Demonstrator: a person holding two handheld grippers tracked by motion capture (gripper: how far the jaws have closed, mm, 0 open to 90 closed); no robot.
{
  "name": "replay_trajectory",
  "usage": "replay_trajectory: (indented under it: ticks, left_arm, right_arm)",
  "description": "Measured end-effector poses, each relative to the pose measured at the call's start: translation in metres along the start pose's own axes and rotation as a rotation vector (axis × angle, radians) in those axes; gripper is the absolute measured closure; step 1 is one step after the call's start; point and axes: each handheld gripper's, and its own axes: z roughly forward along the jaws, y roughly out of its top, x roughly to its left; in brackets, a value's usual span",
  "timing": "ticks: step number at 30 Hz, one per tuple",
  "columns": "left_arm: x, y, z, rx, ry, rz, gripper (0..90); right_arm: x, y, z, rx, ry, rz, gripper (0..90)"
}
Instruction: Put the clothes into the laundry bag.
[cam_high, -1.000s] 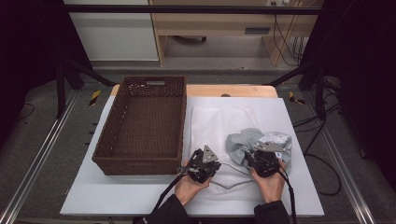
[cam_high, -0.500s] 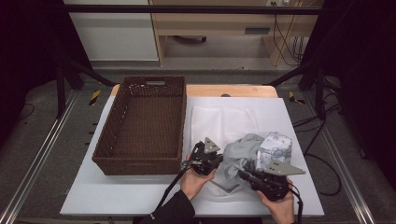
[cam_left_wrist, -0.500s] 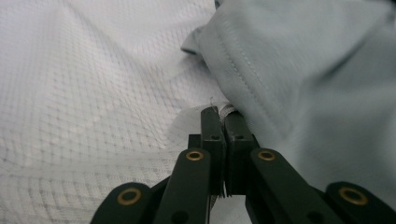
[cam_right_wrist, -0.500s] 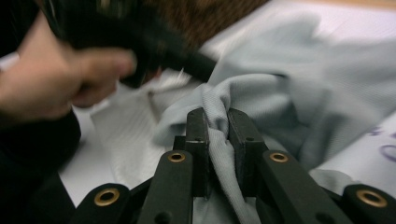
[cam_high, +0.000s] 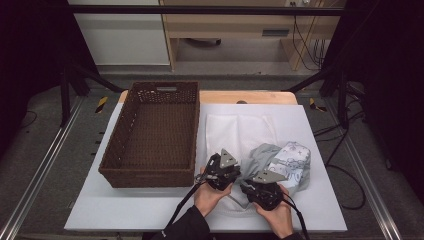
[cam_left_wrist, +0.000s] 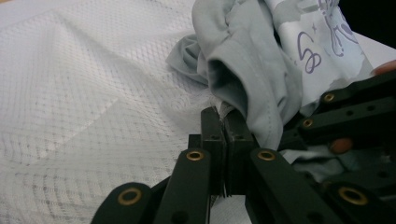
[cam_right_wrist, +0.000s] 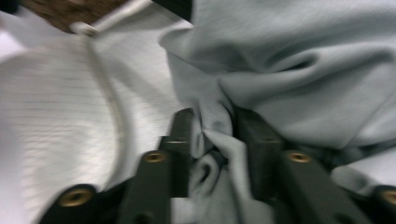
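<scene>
Grey garment (cam_high: 272, 162): bunched at the near right of the surface (cam_high: 150, 210), beside the wicker basket (cam_high: 155, 135). Left hand-held gripper (cam_left_wrist: 223, 122): clamped on white mesh fabric (cam_left_wrist: 93, 93), apparently to anchor it. Right hand-held gripper (cam_right_wrist: 212, 128): jaws just opening, garment fold loosely between them.

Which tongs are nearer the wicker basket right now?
Left. The left tongs sit just off the wicker basket at its near right corner, shut on the white mesh cloth. The right tongs are farther right, with the grey garment between their jaws.
</scene>
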Motion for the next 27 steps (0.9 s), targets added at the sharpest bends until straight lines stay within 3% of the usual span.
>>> replay_trajectory:
  ticks: [2,3,4,7,9,11,13,15,16,19,22,24,27]
  left_arm:
    - [0.003,-0.002,-0.001,-0.004,-0.002,-0.011,88.6]
    - [0.004,-0.003,-0.002,-0.003,0.0,-0.011,88.6]
    - [0.005,-0.004,-0.002,-0.002,0.0,-0.011,88.6]
    - [0.006,-0.006,-0.003,-0.001,0.002,-0.012,88.6]
    - [0.006,-0.008,-0.003,-0.003,0.003,-0.012,88.6]
    - [0.006,-0.008,-0.003,-0.004,0.002,-0.015,88.6]
    - [0.005,-0.008,-0.003,-0.008,-0.003,-0.017,88.6]
    - [0.004,-0.008,-0.004,-0.01,-0.003,-0.013,88.6]
    - [0.004,-0.008,-0.004,-0.009,-0.003,-0.008,88.6]
    - [0.003,-0.008,-0.004,-0.001,-0.003,-0.002,88.6]
    - [0.003,-0.01,-0.003,0.007,0.007,0.001,88.6]
    - [0.005,-0.01,-0.003,0.01,0.007,-0.006,88.6]
    - [0.008,-0.009,-0.004,0.005,0.01,-0.02,88.6]
  right_arm:
    - [0.002,0.001,-0.009,-0.023,0.034,-0.011,55.3]
    - [0.005,0.004,-0.022,-0.053,0.057,-0.014,48.7]
    - [0.005,0.004,-0.022,-0.053,0.057,-0.014,48.7]
    - [0.005,0.012,-0.045,-0.12,0.058,-0.017,45.3]
    - [0.0,0.019,-0.058,-0.167,0.027,-0.011,43.3]
    - [-0.012,0.026,-0.065,-0.199,-0.048,0.011,37.7]
    - [-0.021,0.029,-0.061,-0.188,-0.13,0.019,33.9]
    - [-0.03,0.031,-0.049,-0.153,-0.147,0.054,29.5]
    - [-0.033,0.031,-0.041,-0.135,-0.151,0.045,29.9]
    - [-0.037,0.029,-0.019,-0.067,-0.172,0.052,43.3]
    - [-0.037,0.029,-0.014,-0.047,-0.155,0.051,70.5]
    - [-0.037,0.029,-0.019,-0.059,-0.165,0.053,83.1]
    - [-0.038,0.029,-0.038,-0.127,-0.136,0.063,86.7]
